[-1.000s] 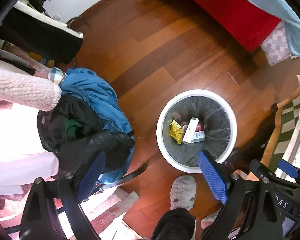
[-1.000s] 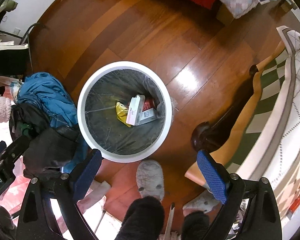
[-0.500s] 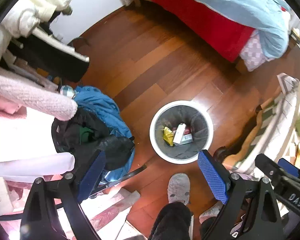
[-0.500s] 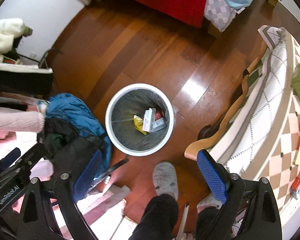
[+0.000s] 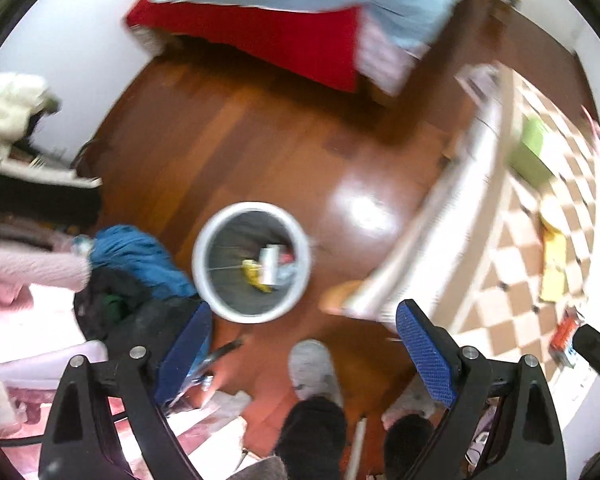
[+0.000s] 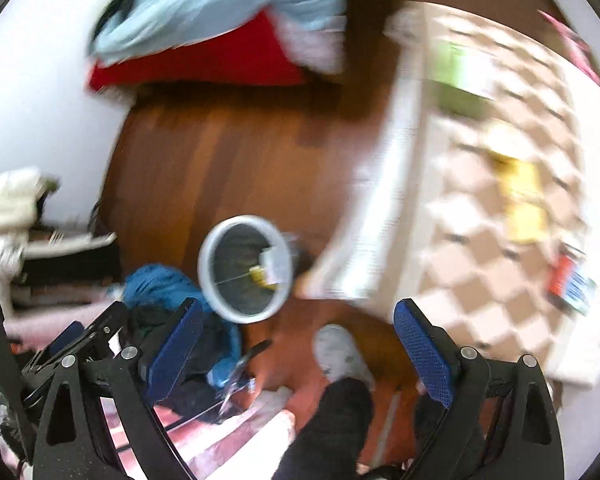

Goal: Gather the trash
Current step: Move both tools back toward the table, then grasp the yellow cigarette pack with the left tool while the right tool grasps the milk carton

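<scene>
A round white trash bin [image 5: 204,256] with a grey liner stands on the wood floor, far below both grippers; it also shows in the right wrist view [image 6: 205,268]. Inside lie a white box [image 5: 269,265] and a yellow wrapper [image 5: 254,277]. My left gripper [image 5: 304,354] is open and empty, high above the floor. My right gripper [image 6: 298,354] is open and empty at similar height. On the checkered tabletop [image 6: 480,248] lie a yellow item [image 6: 520,204], a green box [image 6: 456,76] and a red and blue packet [image 6: 572,280]. Both views are blurred.
A bed with a red sheet [image 5: 292,44] and light blue cover stands at the back. A pile of blue and black clothes [image 5: 136,272] lies left of the bin. The person's grey slipper [image 5: 314,368] is below. The table edge [image 5: 432,216] runs at right.
Both grippers have risen well away from the bin, which now looks smaller. The views have swung right, bringing the checkered tabletop and its items into sight. Both stay open.
</scene>
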`<state>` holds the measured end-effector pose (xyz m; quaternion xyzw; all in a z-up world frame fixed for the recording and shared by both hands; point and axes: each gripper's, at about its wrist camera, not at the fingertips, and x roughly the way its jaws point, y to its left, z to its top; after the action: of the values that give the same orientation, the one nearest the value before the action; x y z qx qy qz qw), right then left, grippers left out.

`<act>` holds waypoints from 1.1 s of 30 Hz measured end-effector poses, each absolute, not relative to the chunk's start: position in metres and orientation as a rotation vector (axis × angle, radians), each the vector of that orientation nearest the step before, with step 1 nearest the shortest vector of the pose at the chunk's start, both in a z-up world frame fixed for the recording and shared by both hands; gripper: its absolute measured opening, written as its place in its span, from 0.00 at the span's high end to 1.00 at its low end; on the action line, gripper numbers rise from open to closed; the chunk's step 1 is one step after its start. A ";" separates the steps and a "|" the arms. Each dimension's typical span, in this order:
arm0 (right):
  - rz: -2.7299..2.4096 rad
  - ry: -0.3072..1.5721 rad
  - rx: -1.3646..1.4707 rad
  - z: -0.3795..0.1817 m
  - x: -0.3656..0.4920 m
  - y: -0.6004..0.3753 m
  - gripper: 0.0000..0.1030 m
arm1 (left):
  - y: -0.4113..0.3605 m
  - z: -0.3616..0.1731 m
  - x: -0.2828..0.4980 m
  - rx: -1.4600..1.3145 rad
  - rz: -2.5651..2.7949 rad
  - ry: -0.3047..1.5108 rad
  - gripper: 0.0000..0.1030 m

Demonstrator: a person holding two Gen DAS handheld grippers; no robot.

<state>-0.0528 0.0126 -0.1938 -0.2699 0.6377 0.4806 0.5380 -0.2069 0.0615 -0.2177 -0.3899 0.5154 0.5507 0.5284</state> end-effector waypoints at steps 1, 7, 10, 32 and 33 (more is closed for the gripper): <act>1.110 1.521 -0.639 -0.198 -0.037 0.005 0.05 | 0.061 -0.225 -0.191 -0.930 1.295 1.244 0.08; 0.738 1.624 -0.558 -0.266 0.109 -0.062 0.05 | 0.054 -0.293 -0.084 -0.850 1.221 1.355 0.08; 0.638 1.665 -0.559 -0.302 0.154 -0.083 0.05 | 0.048 -0.322 -0.060 -0.826 1.191 1.427 0.08; 0.590 1.700 -0.484 -0.350 0.234 -0.103 0.08 | 0.067 -0.352 0.073 -1.052 0.938 1.389 0.09; 0.579 1.706 -0.477 -0.350 0.240 -0.107 0.08 | 0.070 -0.359 0.082 -1.066 0.927 1.394 0.09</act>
<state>0.2402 -0.1068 -0.3496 -0.2056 0.7349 0.2493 0.5962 0.0820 0.0697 -0.3594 -0.4496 0.5883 0.3911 0.5467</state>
